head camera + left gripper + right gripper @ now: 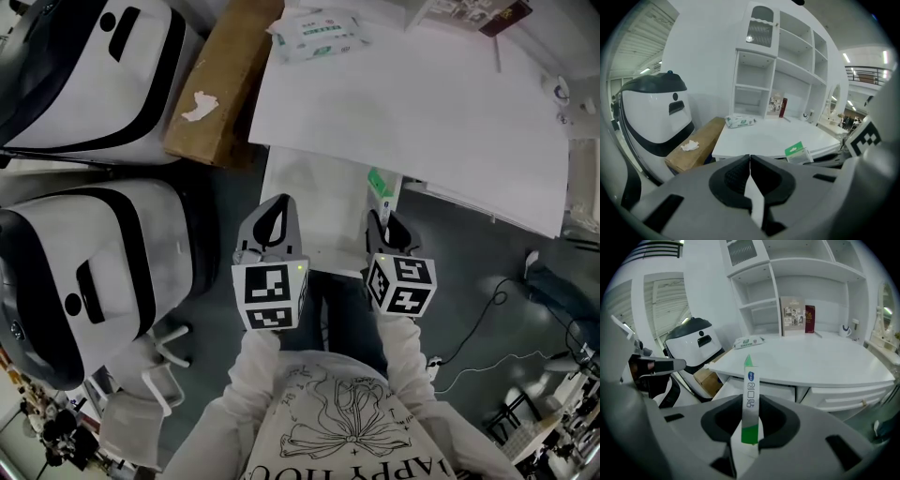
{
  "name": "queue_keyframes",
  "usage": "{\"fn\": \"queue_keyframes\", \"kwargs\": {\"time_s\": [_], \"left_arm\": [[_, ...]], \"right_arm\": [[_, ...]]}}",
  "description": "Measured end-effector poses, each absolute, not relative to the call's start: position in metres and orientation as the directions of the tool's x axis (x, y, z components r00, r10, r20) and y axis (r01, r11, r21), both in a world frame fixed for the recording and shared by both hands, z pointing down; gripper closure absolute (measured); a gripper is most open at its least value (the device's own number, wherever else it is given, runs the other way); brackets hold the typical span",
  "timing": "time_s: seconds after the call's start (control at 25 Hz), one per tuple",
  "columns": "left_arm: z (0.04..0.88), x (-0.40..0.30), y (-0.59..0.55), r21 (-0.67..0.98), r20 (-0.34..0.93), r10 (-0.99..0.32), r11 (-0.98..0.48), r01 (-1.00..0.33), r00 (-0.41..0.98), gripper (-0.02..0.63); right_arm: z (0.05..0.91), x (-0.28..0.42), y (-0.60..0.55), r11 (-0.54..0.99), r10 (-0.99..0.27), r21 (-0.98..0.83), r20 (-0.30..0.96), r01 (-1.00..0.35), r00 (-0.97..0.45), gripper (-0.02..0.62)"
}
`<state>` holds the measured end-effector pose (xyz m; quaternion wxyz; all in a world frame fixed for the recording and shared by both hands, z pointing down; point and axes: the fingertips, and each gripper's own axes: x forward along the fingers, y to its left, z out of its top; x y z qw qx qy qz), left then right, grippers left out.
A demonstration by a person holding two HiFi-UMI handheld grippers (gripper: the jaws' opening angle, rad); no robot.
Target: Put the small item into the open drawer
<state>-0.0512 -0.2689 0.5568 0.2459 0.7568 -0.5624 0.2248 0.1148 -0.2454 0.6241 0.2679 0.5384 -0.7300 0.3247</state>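
The small item is a flat white packet with green ends and blue print. It stands upright between the jaws of my right gripper, which is shut on it. In the right gripper view the packet rises in front of the desk edge. My left gripper is held beside it with its jaws shut and nothing between them. The open white drawer juts out from under the white desk, just beyond both grippers. From the left gripper view the packet shows at the right.
A tissue pack lies at the desk's far left. A long cardboard box stands left of the desk. Two large white-and-black machines fill the left side. Cables run across the floor at right. Books lean in the shelf unit.
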Motion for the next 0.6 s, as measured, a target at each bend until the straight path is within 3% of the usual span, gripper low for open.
{"fn": "queue_keyframes", "kwargs": {"time_s": [0.6], "left_arm": [[0.607, -0.059, -0.263, 0.124, 0.676, -0.694, -0.225, -0.966, 0.248, 0.598]], "right_arm": [[0.738, 0.098, -0.247, 0.264, -0.428, -0.192, 0.855, -0.945, -0.294, 0.502]]}}
